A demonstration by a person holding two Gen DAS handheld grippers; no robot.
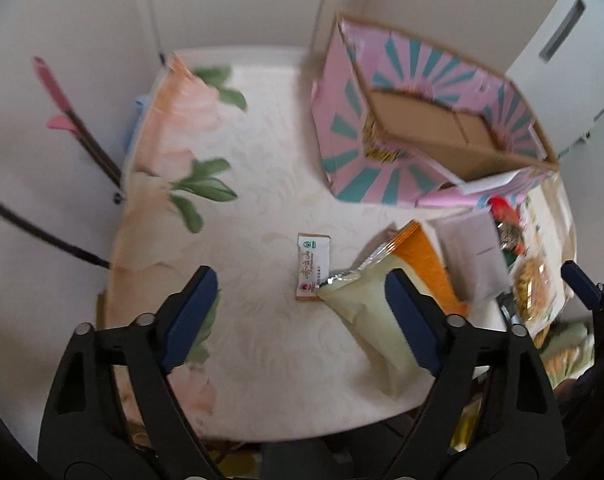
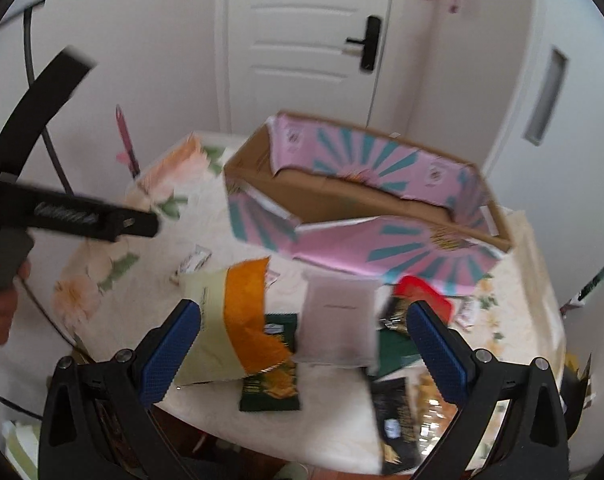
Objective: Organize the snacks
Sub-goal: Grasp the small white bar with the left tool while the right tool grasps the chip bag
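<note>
While both grippers gape: left gripper (image 1: 302,316) | right gripper (image 2: 303,348) | box (image 2: 381,216) beyond snacks (image 2: 238,320)

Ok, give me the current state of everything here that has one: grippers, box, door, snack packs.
Left gripper: open, empty, above the table.
Right gripper: open, empty.
Pink-and-teal cardboard box: open-topped, looks empty inside.
White panelled door: closed.
Cream-and-orange snack bag: lying flat, looks sealed.
Small white sachet: flat on the floral tablecloth.
Grey pouch: lying flat.
</note>
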